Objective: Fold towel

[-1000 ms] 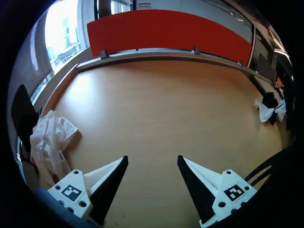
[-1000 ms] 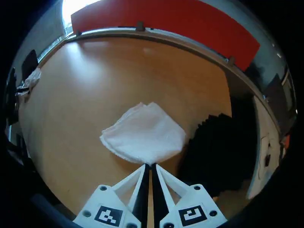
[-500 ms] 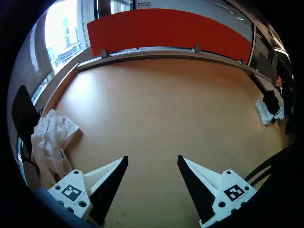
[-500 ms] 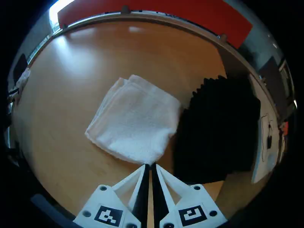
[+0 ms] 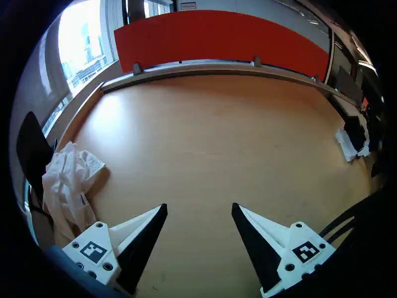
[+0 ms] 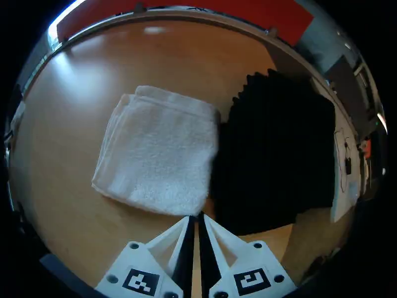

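Since a second ago the towel (image 6: 159, 154) has been swung round and brought closer in the right gripper view, where it is now seen squarely from above. One towel is counted, folded into a thick, roughly square pad of white terry with layered edges along its far and left sides, and it is laid flat on the table (image 6: 74, 99). One black mat (image 6: 278, 159), ribbed and saw-toothed along its far edge, is laid just beside the towel's right side.

The right gripper (image 6: 196, 221) is drawn nearly closed, with a thin slit left between the fingers, and its tips are placed at the towel's near corner; whether cloth is nipped cannot be told.

In the left gripper view the left gripper (image 5: 198, 205) is held wide apart above smooth bare wood. One crumpled heap of white cloth (image 5: 69, 181) is seen at the table's left edge, and one red partition (image 5: 223, 39) is stood along the far edge.
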The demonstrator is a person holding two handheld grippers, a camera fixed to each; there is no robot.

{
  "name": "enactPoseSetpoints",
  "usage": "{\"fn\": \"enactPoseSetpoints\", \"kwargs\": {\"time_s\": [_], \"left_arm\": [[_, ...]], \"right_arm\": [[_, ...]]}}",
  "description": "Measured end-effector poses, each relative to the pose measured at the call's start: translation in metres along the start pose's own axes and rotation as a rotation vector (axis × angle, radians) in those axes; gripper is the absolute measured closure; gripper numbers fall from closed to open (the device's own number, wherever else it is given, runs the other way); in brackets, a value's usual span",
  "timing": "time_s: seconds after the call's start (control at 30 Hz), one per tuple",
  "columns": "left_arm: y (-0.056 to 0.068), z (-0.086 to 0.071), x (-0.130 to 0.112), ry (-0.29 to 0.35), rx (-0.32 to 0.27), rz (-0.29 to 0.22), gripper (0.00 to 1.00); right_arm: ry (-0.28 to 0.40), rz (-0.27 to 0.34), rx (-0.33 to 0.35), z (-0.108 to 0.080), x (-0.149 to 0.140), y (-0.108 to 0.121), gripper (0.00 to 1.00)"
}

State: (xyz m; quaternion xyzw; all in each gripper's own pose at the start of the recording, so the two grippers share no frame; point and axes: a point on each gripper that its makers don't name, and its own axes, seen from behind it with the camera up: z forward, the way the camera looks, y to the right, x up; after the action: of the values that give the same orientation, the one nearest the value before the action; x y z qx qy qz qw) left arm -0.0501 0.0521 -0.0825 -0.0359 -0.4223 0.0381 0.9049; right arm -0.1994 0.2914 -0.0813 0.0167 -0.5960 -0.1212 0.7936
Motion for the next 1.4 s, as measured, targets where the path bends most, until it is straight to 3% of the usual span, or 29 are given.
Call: {"fn": "enactPoseSetpoints", "kwargs": {"time_s": [0.73, 0.87, 1.0, 1.07, 1.4], "left_arm": [[0.002, 0.0, 0.004, 0.007, -0.008, 0.004, 0.03], [0.003, 0.0, 0.005, 0.01, -0.012, 0.007, 0.03], [0.004, 0.0, 0.006, 0.014, -0.015, 0.003, 0.03], [0.005, 0.0, 0.006, 0.015, -0.018, 0.0, 0.03], [0.007, -0.001, 0.007, 0.024, -0.026, 0.002, 0.03]], "right_arm": [[0.038, 0.085, -0.02, -0.006, -0.004, 0.002, 0.86], [0.049, 0.097, -0.022, -0.01, -0.004, 0.001, 0.72], [0.069, 0.107, -0.026, -0.015, -0.003, 0.0, 0.37], [0.081, 0.108, -0.028, -0.018, -0.002, -0.001, 0.24], [0.115, 0.126, -0.043, -0.028, 0.0, -0.004, 0.18]]}}
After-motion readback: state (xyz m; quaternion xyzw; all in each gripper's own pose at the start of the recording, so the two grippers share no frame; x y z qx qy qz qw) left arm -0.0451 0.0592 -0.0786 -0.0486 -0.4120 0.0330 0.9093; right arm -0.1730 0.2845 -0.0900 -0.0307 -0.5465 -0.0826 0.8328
